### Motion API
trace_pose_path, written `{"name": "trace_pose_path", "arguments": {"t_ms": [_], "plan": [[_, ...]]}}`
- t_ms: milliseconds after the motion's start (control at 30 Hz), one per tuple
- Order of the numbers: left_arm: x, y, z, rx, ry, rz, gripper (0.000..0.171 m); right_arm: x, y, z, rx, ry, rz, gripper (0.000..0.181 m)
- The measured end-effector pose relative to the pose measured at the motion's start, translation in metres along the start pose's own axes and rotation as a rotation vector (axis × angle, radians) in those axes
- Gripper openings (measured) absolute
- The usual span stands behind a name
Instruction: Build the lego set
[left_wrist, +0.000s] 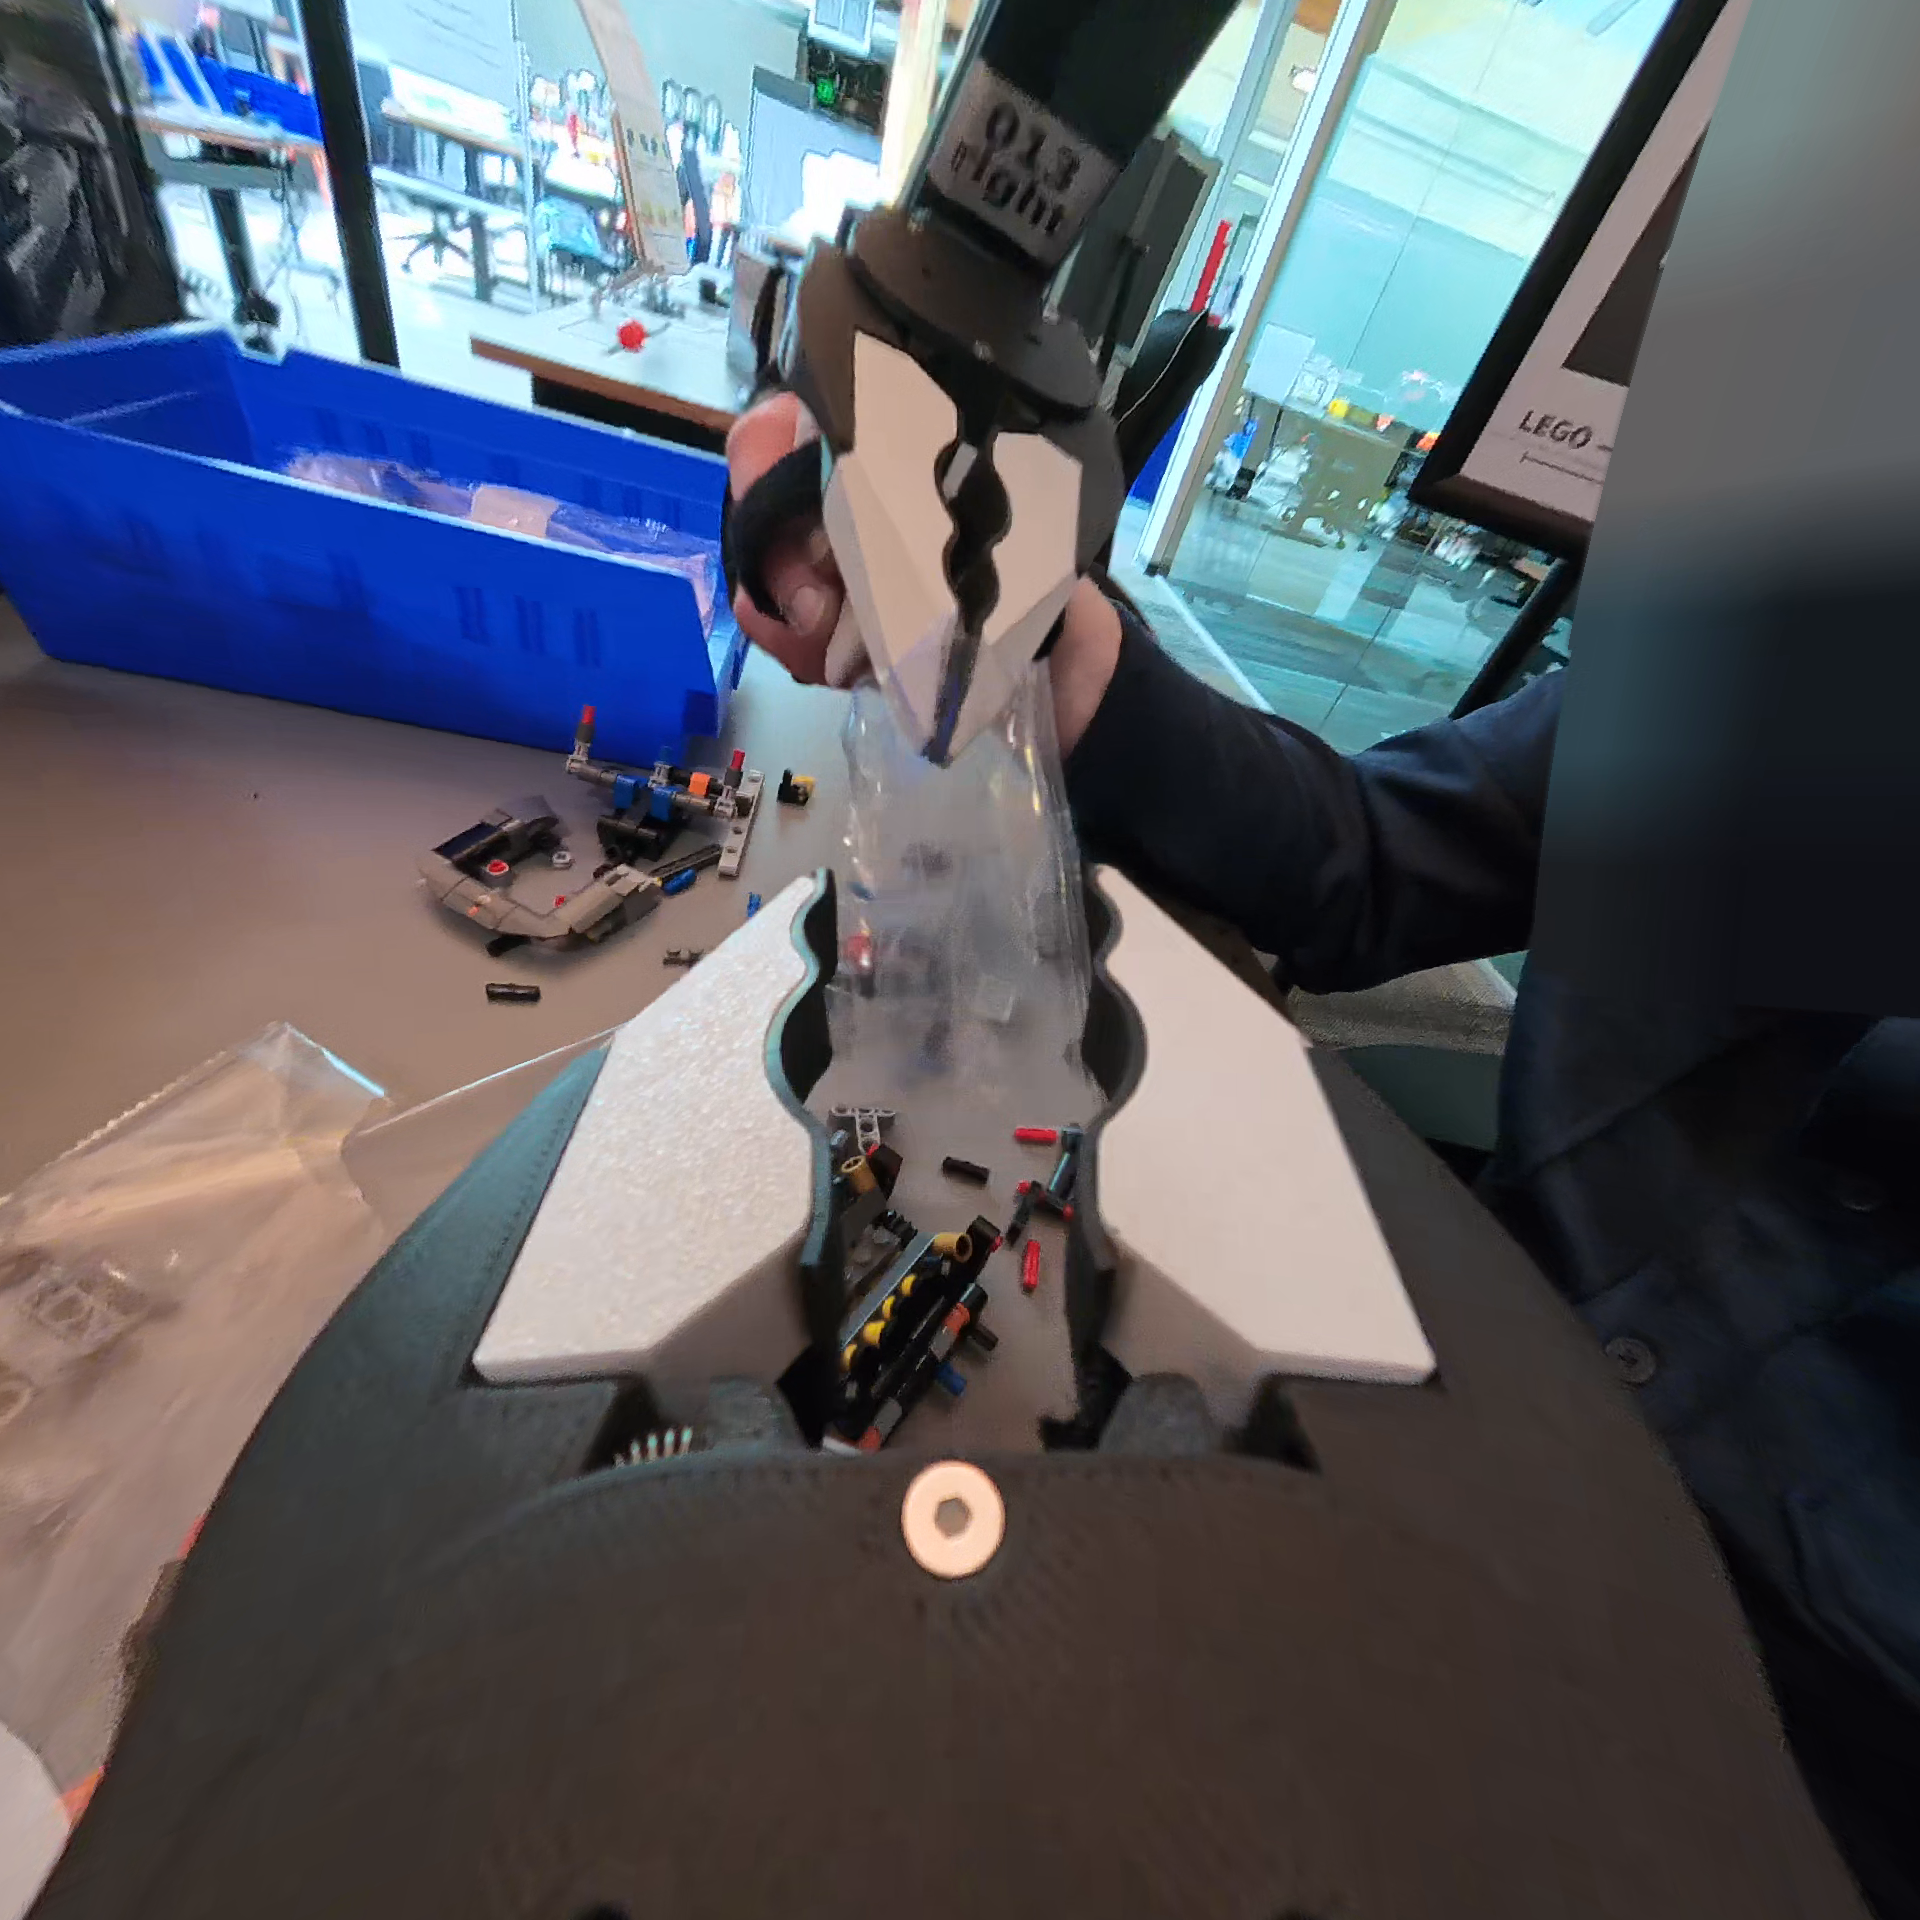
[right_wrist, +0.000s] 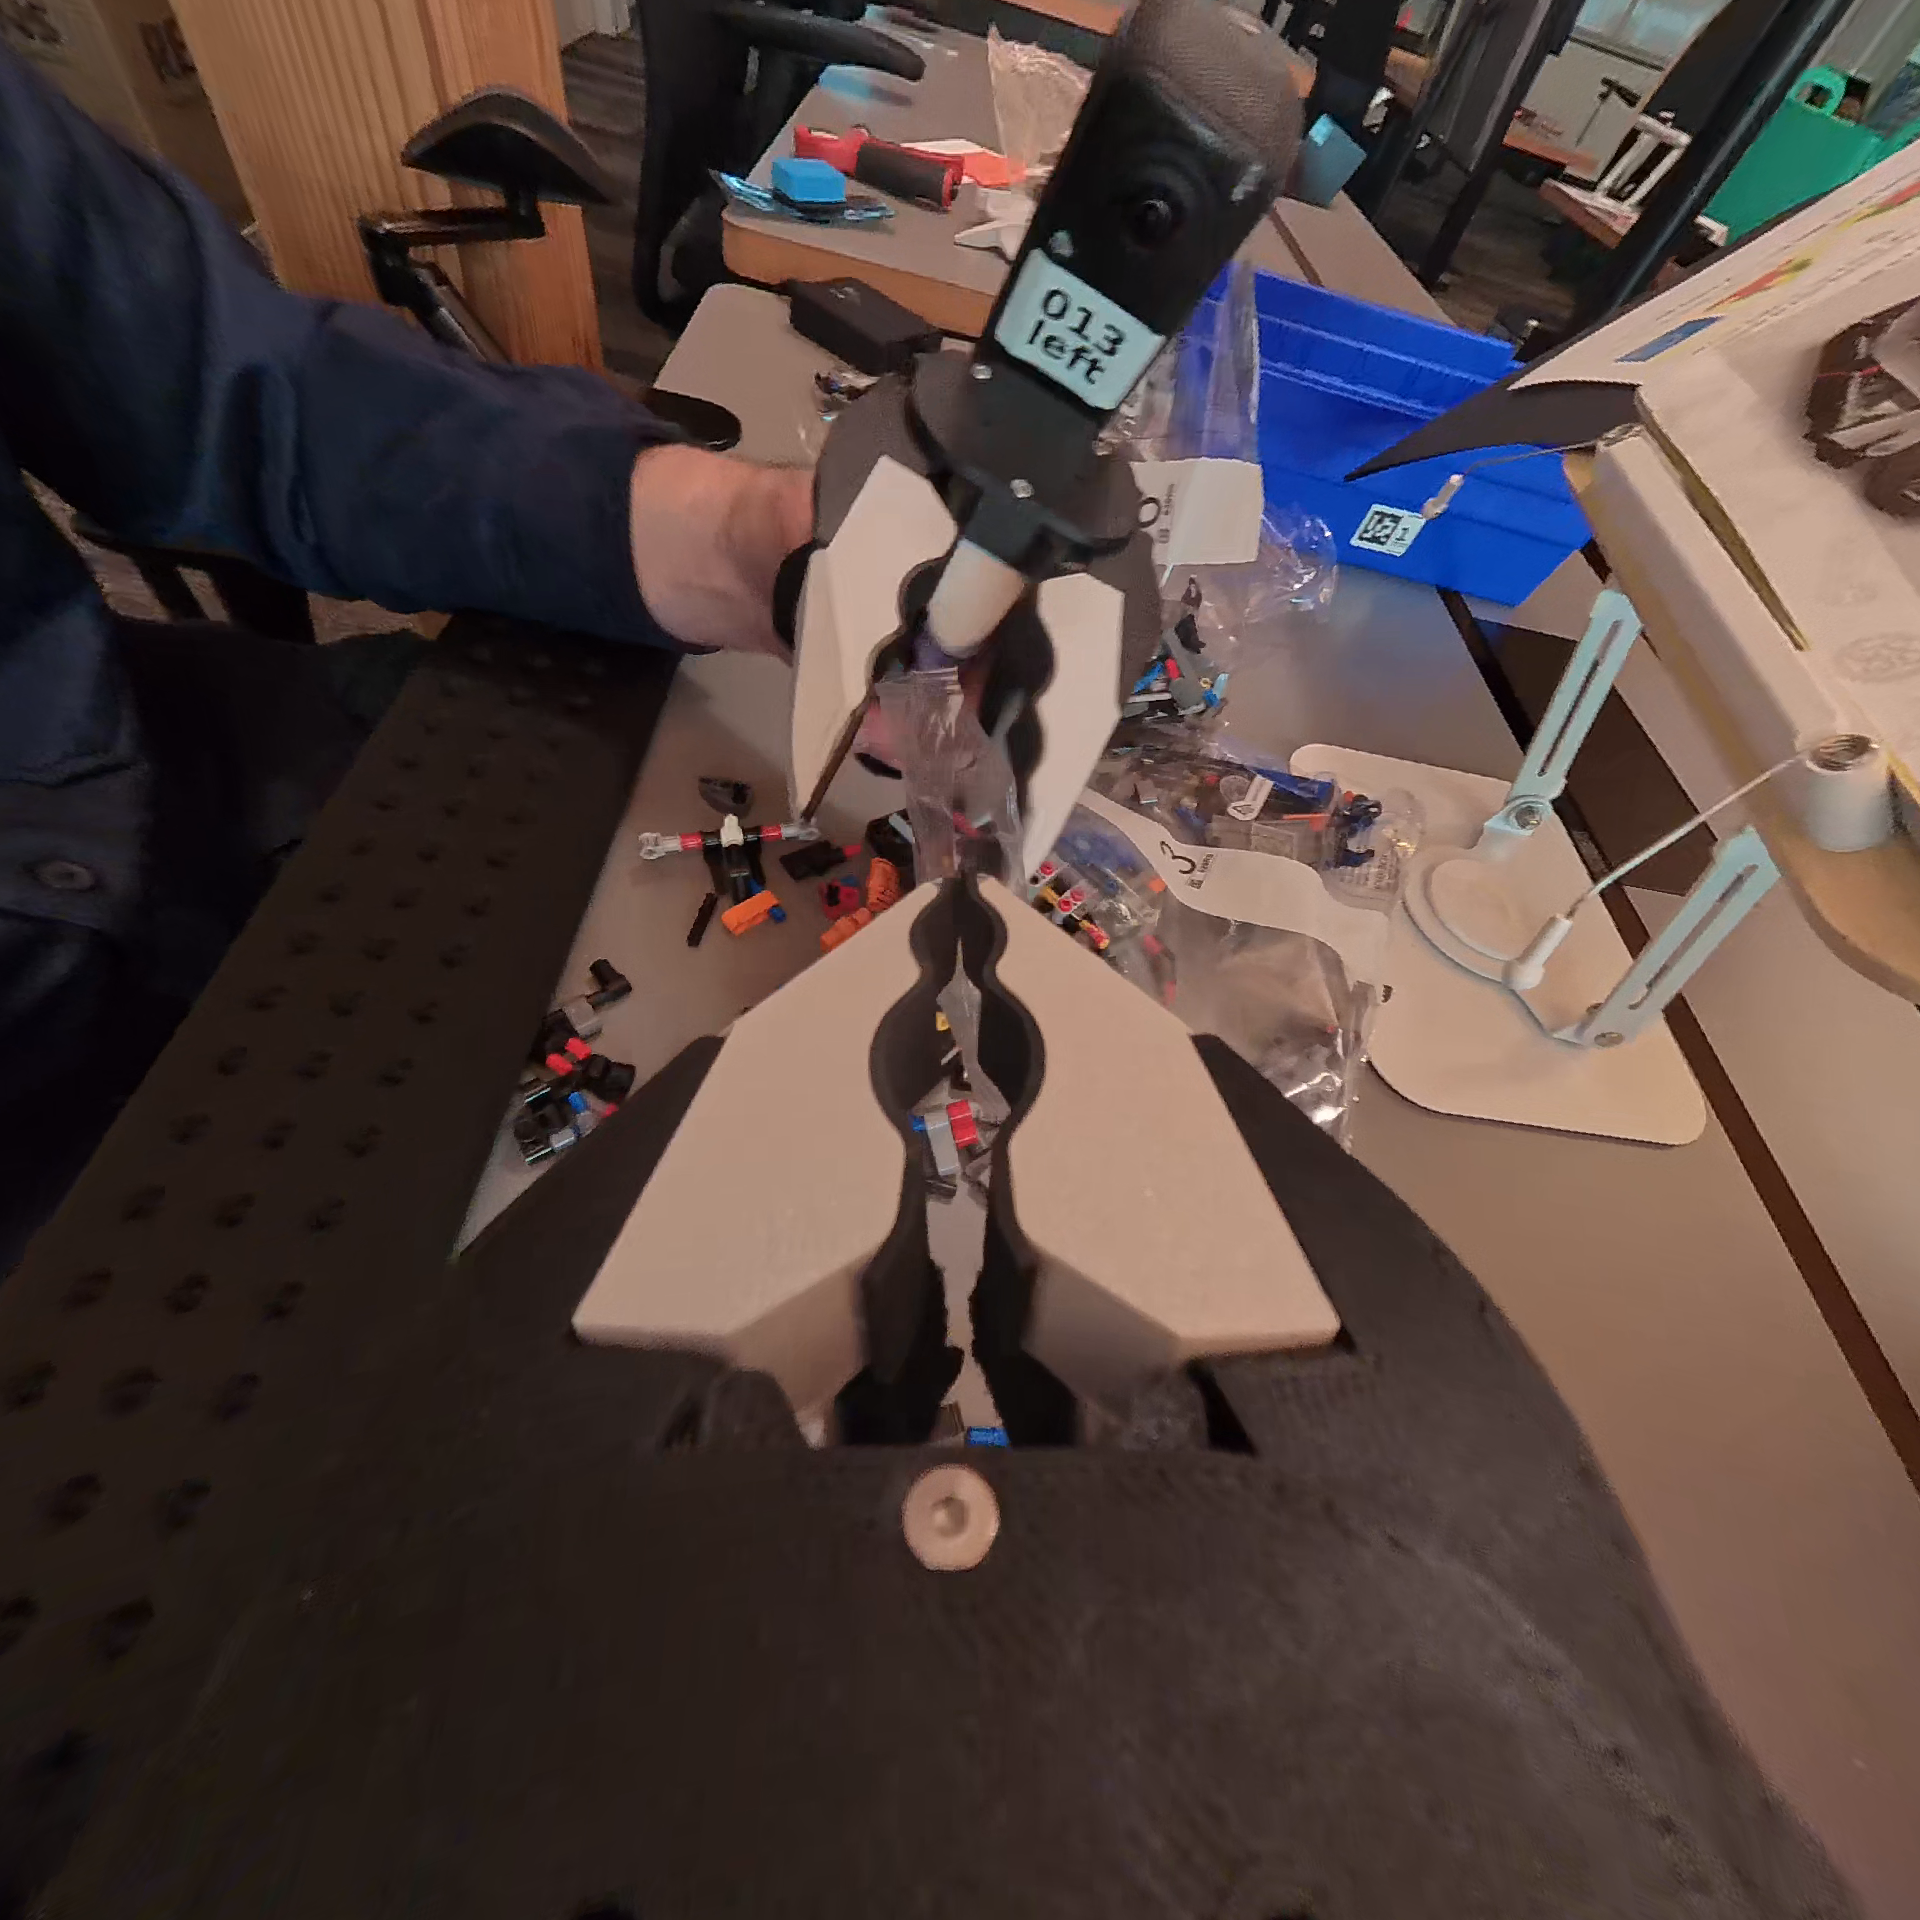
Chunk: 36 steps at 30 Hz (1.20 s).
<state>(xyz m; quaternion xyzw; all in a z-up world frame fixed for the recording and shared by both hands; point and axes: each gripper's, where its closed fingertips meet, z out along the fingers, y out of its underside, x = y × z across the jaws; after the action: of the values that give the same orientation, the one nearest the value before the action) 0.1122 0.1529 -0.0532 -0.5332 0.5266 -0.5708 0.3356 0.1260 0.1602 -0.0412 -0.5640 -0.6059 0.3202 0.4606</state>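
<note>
Clear plastic bag (left_wrist: 956, 914) was pinched shut in right gripper (left_wrist: 951, 717); left gripper (left_wrist: 961, 904) jaws stood wide around it; sub-assemblies (left_wrist: 592, 842) built; loose pieces (left_wrist: 935, 1247) remained.

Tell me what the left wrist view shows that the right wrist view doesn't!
Only the left wrist view: a half-built grey model lying near the bin, and a window behind.

Only the right wrist view: a white stand, unopened numbered bags, and a black board with holes.

Both: the blue bin, loose pieces on the grey table, and the clear bag between the two tongs.
</note>
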Motion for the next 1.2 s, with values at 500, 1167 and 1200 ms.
{"name": "trace_pose_path", "arguments": {"t_ms": [500,1167,1200], "plan": [[0.010,-0.006,-0.005,0.043,0.112,-0.096,0.031,-0.034,0.020,0.025,-0.140,-0.145,-0.095,0.000],[-0.014,0.019,0.003,-0.080,-0.041,-0.110,0.000,-0.029,0.031,0.032,-0.220,-0.091,-0.139,0.000],[-0.019,0.019,0.002,-0.086,-0.086,-0.085,0.000,-0.029,0.031,0.032,-0.220,-0.092,-0.138,0.000]]}}
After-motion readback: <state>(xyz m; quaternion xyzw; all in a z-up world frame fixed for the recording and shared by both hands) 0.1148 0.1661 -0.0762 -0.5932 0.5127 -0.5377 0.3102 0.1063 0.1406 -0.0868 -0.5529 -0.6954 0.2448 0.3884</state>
